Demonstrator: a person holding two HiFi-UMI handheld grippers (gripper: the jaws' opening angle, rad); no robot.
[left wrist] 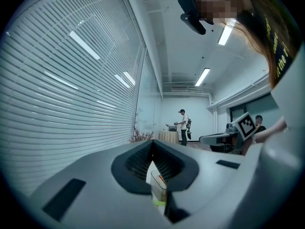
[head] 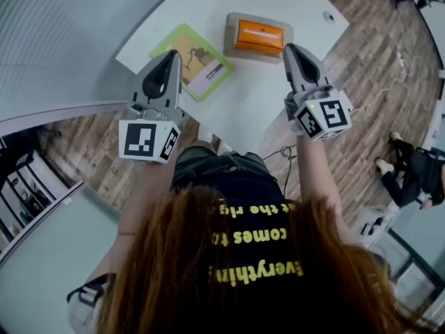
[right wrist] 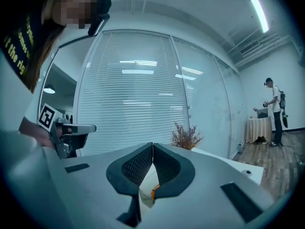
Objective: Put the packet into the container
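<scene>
A flat packet (head: 192, 61) with a green border lies on the white table (head: 271, 103), left of a grey container (head: 258, 36) that holds something orange. Both grippers are held up in the air above the table's near side, apart from both objects. In the head view my left gripper (head: 173, 54) points toward the packet's near edge and my right gripper (head: 290, 49) hangs by the container's right end. Seen along their own jaws, the left gripper (left wrist: 152, 142) and the right gripper (right wrist: 153, 147) are each shut tip to tip, with nothing between the pads.
The table has a round cable hole (head: 328, 17) at its far right. Cables trail over the wooden floor (head: 361, 110) to the right, where a person (head: 410, 172) sits. Window blinds (right wrist: 138, 109) line the wall. Another person (left wrist: 183, 126) stands far off by a small table.
</scene>
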